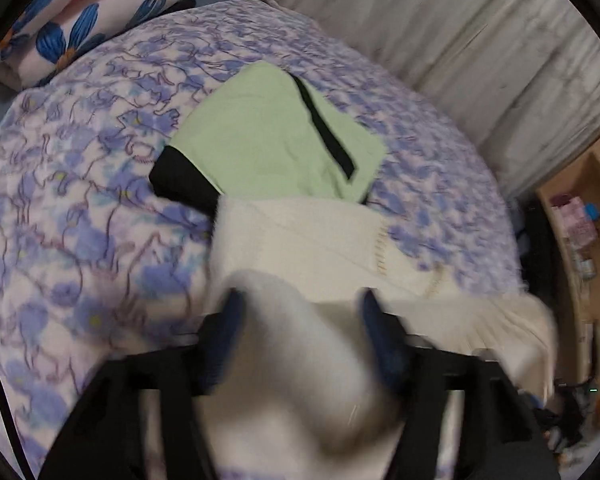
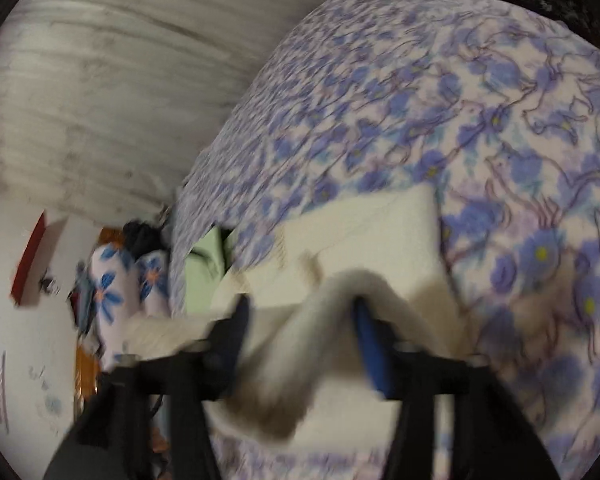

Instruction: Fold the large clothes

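A cream knit garment (image 1: 300,236) lies folded on the purple-flowered bed cover (image 1: 80,220). My left gripper (image 1: 300,312) stands open over its near end, with a blurred loose fold of the cream cloth bulging up between the blue fingers (image 1: 228,320). In the right wrist view the same cream garment (image 2: 360,232) lies ahead. My right gripper (image 2: 300,306) is open too, and a roll of the cloth hangs between its jaws and brushes the blue right finger (image 2: 370,344). Both views are smeared by motion.
A folded light-green garment with black trim (image 1: 268,136) sits on the bed just beyond the cream one. A rolled quilt with blue flowers (image 1: 80,24) lies at the far end. A pale wall (image 1: 460,32) runs along the bed's far side, and a wooden shelf (image 1: 580,220) stands at the right.
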`<state>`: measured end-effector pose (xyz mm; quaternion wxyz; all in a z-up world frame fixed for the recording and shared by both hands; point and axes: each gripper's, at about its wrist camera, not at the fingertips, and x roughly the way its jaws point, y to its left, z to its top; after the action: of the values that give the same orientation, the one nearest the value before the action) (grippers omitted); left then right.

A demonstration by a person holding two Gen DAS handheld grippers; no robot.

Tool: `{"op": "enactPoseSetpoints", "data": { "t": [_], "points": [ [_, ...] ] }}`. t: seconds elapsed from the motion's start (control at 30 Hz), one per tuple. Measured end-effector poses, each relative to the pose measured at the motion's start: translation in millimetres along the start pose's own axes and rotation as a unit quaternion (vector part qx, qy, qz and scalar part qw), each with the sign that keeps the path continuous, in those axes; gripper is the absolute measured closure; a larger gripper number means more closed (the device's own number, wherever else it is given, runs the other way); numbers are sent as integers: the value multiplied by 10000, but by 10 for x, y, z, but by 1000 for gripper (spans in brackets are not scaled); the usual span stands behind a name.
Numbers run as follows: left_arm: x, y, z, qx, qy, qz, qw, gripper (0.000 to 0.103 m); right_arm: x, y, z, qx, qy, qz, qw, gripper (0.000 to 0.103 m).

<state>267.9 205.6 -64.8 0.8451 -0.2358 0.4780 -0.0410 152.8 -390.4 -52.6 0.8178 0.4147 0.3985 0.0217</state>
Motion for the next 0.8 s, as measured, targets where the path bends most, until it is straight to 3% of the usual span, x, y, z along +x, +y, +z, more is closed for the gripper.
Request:
{"op": "enactPoseSetpoints", "data": {
  "t": [0.03,0.17,0.37,0.47,0.57,0.73,0.8],
  "points": [
    [83,-6,25,104,-73,60,9999,14,87,-52,42,-31,9,-65,10000,37],
    [392,-30,63,470,-77,454,9978,14,449,-221,76,-251,191,-578,9978,37],
    [756,-160,-3,1390,-58,1052,9847,14,837,-260,58,-900,317,-1132,9890,37],
    [869,-293,-54,2111,-192,1400,9672,14,1015,-184,118,-1414,294,-1472,9785,37],
    [997,-435,-83,2869,-261,1689,9426,15,1184,-49,170,-1962,301,-1737,9646,37],
    [1166,-614,-14,3497,-386,1774,9191,15,1490,84,171,-2583,517,-2088,9418,37],
    [1238,-688,-14,3750,-420,1701,9103,25,1607,92,127,-2819,581,-2181,9325,37]
  ]
}}
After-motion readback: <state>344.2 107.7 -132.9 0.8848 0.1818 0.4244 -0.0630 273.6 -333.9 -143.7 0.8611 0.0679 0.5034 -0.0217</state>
